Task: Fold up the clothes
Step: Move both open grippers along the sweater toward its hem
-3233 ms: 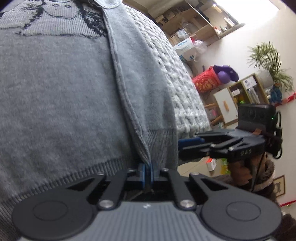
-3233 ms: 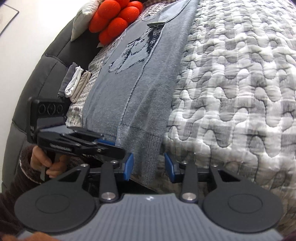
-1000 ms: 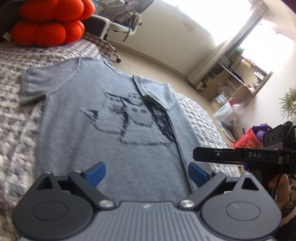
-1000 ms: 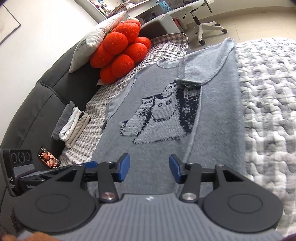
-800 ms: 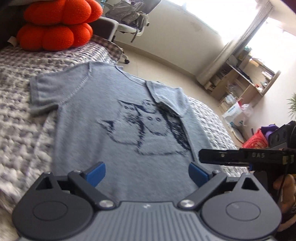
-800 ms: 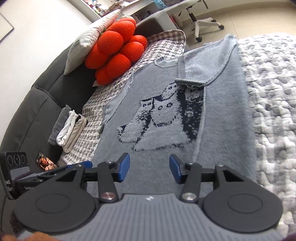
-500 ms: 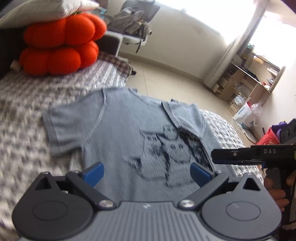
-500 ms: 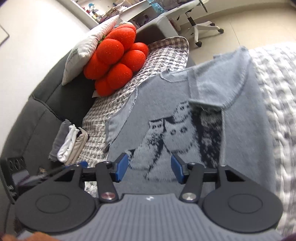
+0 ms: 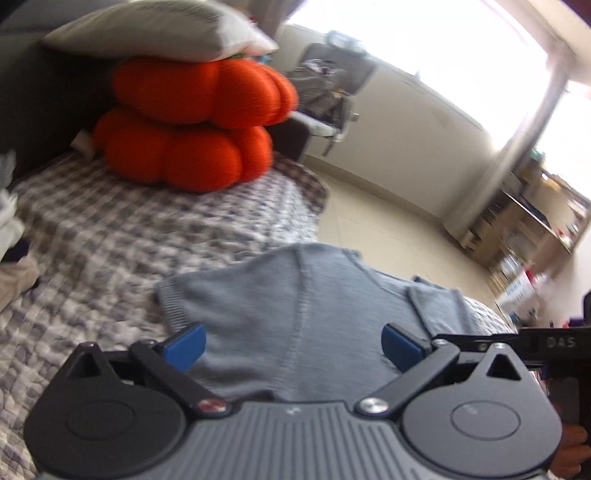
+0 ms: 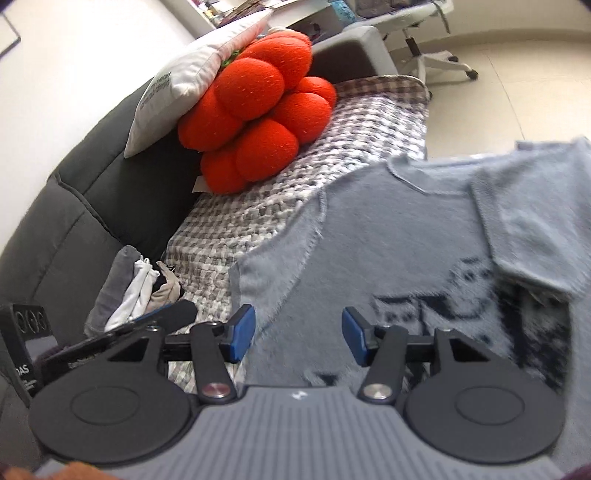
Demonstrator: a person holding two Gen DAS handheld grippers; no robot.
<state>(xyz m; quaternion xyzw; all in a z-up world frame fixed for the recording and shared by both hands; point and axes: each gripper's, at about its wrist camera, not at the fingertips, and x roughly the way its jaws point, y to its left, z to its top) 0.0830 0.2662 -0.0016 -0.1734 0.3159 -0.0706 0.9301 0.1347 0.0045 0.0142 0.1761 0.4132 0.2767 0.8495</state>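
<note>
Both tools are showing the same build: the left gripper (image 9: 291,345) is wearing a ribbed grey body, two round black discs, black linkage arms with silver screws and blue pads (image 9: 184,346). The right gripper (image 10: 298,334) is matching it, with blue fingertips (image 10: 242,328) and a small white mark on the grey. Its side view is showing white "DAS" lettering on black.

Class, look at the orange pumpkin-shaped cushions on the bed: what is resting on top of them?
A white pillow lies tilted across the top of the orange cushions, leaning on the dark headboard. Whatever sits beneath the pillow's far side is covered.
</note>
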